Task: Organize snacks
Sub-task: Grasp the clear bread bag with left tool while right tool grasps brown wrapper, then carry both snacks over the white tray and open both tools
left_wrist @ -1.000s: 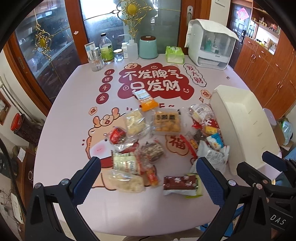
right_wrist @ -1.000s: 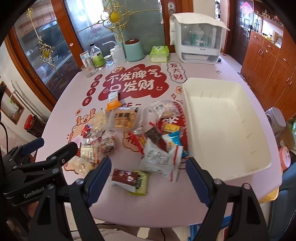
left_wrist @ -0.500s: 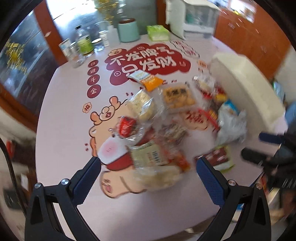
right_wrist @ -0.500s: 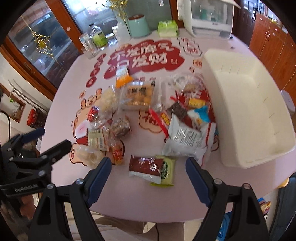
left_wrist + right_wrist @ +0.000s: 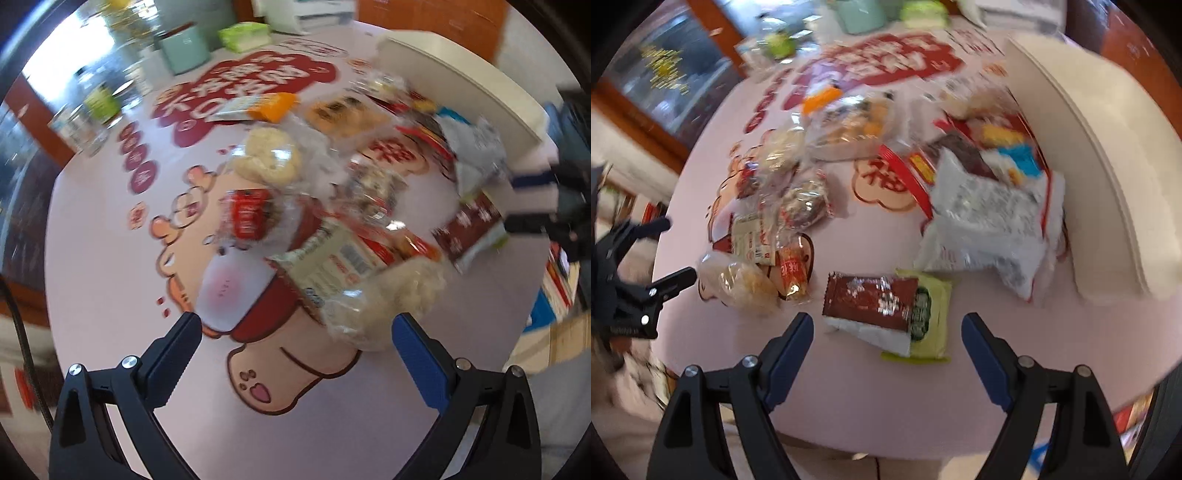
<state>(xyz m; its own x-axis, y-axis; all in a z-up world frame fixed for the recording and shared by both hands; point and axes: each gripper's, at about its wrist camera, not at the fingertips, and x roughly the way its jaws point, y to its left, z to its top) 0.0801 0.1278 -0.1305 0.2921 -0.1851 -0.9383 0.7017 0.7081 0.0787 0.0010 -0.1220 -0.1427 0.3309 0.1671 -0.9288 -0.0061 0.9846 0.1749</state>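
Both hand-held grippers lowered toward snacks (image 5: 886, 306) — left (image 5: 295, 332), right (image 5: 886, 332) spread, empty.

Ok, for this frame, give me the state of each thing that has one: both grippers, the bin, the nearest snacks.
left gripper: jaws wide open, empty, near the puffed snack bag.
right gripper: jaws wide open, empty, straddling the brown packet.
white bin: no snacks visible inside; interior mostly hidden.
brown packet: flat on the table, overlapping a green packet.
puffed snack bag: sealed, lying on the table.
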